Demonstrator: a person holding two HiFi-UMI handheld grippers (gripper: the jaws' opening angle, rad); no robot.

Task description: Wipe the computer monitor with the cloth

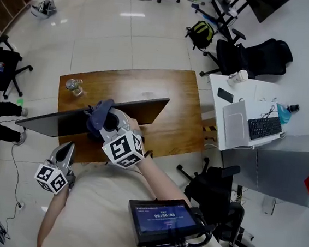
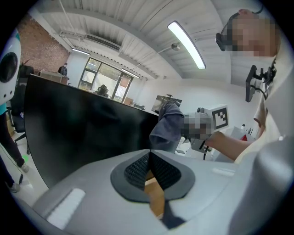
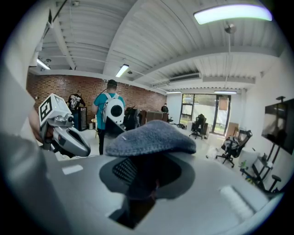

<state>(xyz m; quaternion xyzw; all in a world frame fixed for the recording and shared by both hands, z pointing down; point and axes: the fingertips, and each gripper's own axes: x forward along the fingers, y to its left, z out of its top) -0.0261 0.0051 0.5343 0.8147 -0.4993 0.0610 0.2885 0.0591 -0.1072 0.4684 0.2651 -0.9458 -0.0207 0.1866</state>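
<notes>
A wide black monitor (image 1: 139, 109) stands on the wooden table (image 1: 171, 122), seen edge-on from above. My right gripper (image 1: 106, 122) is shut on a blue-grey cloth (image 1: 99, 114) and holds it against the monitor near its middle. In the right gripper view the cloth (image 3: 151, 137) bulges over the jaws and hides the pads. My left gripper (image 1: 66, 149) hangs below the monitor's left part, near the table's front edge, apart from the screen. Its pads (image 2: 138, 167) meet with nothing between them. From there the dark screen (image 2: 82, 133) fills the left, with the cloth (image 2: 167, 126) at its right edge.
A small clear bottle (image 1: 75, 87) stands at the table's back left. A white desk (image 1: 240, 91) with a laptop and a keyboard (image 1: 264, 127) is to the right. Office chairs (image 1: 255, 57) and a backpack (image 1: 201, 33) stand behind. A person in a teal shirt (image 3: 108, 114) stands far off.
</notes>
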